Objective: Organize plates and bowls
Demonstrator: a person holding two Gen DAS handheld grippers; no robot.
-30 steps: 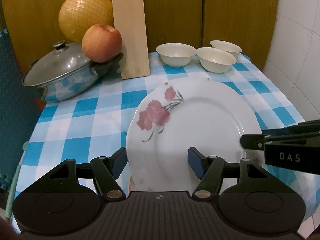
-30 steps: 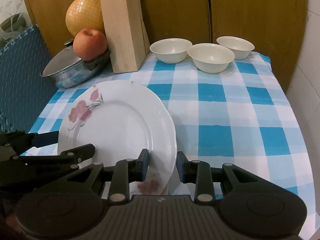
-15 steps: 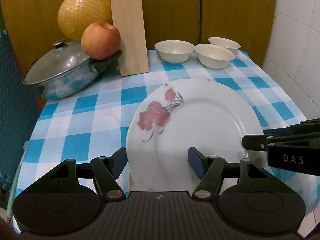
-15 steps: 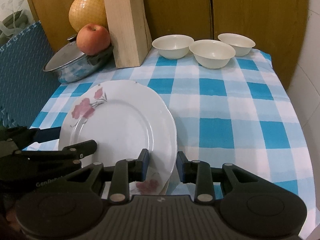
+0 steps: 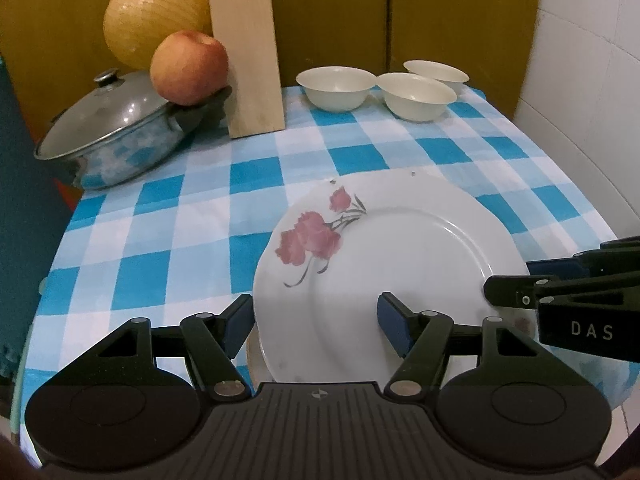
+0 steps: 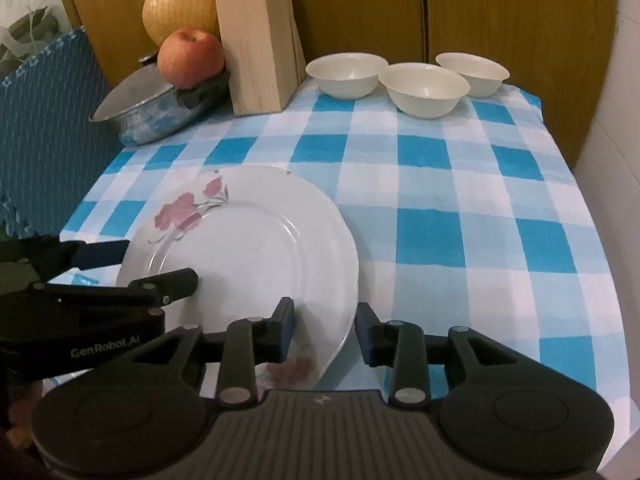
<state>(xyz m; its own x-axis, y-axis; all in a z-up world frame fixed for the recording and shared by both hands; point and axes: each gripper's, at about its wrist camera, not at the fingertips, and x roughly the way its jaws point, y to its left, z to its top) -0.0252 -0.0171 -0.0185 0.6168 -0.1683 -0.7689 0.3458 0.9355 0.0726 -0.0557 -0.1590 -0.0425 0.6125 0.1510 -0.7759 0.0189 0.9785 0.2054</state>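
A white plate with a red flower print (image 5: 384,264) lies near the table's front edge, also in the right wrist view (image 6: 248,248). It rests on another plate whose flowered rim shows beneath (image 6: 288,370). My left gripper (image 5: 316,324) is open, its jaws astride the plate's near left rim. My right gripper (image 6: 324,330) is open, its jaws astride the plate's right rim. Three cream bowls (image 5: 340,87) (image 5: 416,95) (image 5: 436,74) stand at the far right of the table.
A lidded pot (image 5: 120,128) with an apple (image 5: 188,67) on its handle stands at the back left. A wooden knife block (image 5: 248,52) and a yellow pomelo (image 5: 154,20) are behind it. A blue checked cloth (image 6: 460,208) covers the table. A white tiled wall (image 5: 592,80) is on the right.
Both grippers have drawn back and risen a little, so the table appears farther away. The plate and both open grippers keep the same relation.
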